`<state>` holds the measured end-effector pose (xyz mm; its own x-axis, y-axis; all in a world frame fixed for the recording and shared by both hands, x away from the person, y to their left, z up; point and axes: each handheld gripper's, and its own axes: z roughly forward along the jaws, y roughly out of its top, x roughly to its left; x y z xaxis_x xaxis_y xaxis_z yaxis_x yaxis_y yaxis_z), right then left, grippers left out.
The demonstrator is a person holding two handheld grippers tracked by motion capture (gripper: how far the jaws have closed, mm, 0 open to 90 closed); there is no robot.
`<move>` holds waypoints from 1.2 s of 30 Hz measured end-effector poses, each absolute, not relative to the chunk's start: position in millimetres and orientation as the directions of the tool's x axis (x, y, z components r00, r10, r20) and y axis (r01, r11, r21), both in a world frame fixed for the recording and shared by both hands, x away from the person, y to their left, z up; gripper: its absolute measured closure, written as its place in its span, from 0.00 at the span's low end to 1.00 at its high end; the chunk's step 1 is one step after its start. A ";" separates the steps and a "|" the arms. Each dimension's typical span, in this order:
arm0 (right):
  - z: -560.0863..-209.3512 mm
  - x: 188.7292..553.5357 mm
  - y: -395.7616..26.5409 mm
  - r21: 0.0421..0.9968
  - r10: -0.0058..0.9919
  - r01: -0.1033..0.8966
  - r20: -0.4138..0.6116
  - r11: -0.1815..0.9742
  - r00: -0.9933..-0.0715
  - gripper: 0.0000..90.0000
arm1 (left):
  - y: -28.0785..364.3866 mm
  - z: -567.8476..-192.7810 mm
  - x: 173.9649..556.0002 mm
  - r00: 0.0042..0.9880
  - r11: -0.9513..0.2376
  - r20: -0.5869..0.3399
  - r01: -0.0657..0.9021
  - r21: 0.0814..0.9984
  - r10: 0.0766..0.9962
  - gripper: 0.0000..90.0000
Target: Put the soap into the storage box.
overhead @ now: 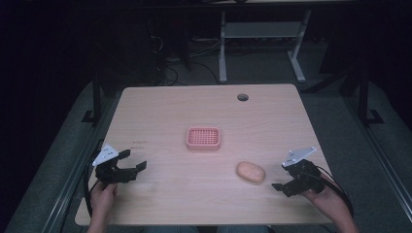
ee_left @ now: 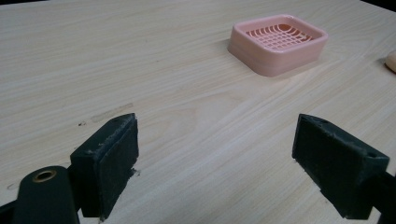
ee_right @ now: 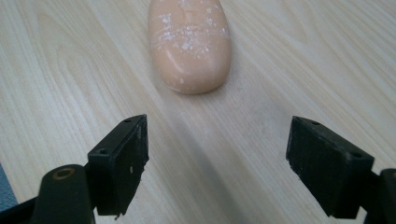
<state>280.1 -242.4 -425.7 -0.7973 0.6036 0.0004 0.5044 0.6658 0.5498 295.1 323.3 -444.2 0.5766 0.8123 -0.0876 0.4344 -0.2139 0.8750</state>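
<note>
1. One bar of soap (overhead: 250, 172), peach-coloured and oval, is lying flat on the table (overhead: 165, 107) toward its near right, just ahead of the right gripper (overhead: 281, 175) and apart from it.
2. One pink soap dish (overhead: 203, 138) with a grid floor is sitting near the table's middle, empty, well apart from the soap.
3. Two grippers are resting over the near edge, each held by one hand. The right gripper is standing with its jaws wide apart and nothing between them; the soap (ee_right: 189, 44) is lying beyond its pads (ee_right: 122, 163), its far end cut off by the frame's top.
4. The left gripper (overhead: 134, 162) is likewise gaping, gripping nothing, bare wood showing between its pads (ee_left: 109, 163); the dish (ee_left: 279, 43) is lying ahead and to its right.
5. One round hole (overhead: 242, 97) is showing near the far edge.
6. In the left gripper view only a sliver of the soap (ee_left: 391, 61) is peeking in at the right margin. The floor beyond the table is too dark to read clearly.
</note>
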 end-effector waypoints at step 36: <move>-418.1 322.6 -174.1 0.407 0.489 0.439 -0.022 0.801 -0.872 0.18 | 322.5 -443.7 297.7 0.578 -0.220 -0.087 0.440 0.871 0.812 0.16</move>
